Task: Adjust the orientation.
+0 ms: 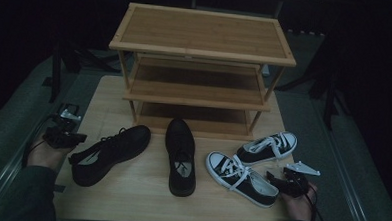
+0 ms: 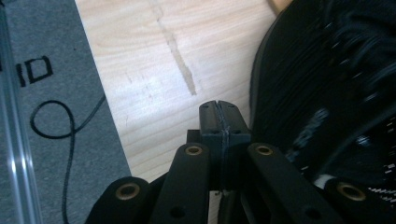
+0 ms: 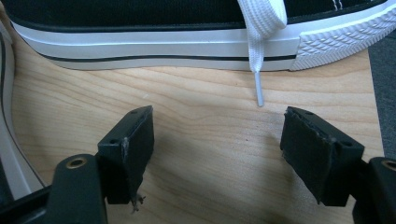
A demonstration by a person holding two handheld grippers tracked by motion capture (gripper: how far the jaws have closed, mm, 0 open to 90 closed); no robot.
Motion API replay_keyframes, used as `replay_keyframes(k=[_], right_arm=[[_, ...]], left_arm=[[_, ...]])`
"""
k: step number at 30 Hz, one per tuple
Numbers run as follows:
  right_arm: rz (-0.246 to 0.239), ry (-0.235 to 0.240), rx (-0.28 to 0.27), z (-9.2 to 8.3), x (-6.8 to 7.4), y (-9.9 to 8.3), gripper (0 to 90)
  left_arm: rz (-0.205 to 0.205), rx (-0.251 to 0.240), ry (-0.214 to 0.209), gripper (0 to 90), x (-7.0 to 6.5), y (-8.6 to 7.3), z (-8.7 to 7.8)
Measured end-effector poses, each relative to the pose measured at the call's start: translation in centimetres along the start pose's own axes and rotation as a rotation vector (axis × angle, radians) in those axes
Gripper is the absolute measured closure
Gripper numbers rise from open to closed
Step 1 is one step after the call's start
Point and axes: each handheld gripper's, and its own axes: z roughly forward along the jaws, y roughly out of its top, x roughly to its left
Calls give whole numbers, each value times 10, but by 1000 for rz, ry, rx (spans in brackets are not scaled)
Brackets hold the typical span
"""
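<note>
High view: left gripper [image 1: 67, 137] at heel of black shoe [image 1: 109, 154], shoe's long axis running away up-right.

Left gripper view: jaws shut, empty; shoe just right.

Right gripper view: right gripper [image 3: 217, 149] open, sneaker [image 3: 187, 32] ahead, lying crosswise.

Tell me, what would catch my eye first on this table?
A three-tier wooden shoe rack stands at the back of the table, its shelves bare. Before it lie four shoes: two black lace-ups left and centre, two black-and-white sneakers at right. A hand-held gripper waits at each side, the left gripper shut, the right gripper open.
</note>
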Motion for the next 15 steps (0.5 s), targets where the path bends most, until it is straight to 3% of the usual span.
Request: replay_keyframes(k=[8, 15], right_arm=[[0, 0, -1, 0, 0, 0, 257], [0, 0, 0, 0, 0, 0, 257]], left_arm=[[-7, -20, -37, 900, 11, -18, 14], [-20, 13, -80, 900, 15, -31, 29]])
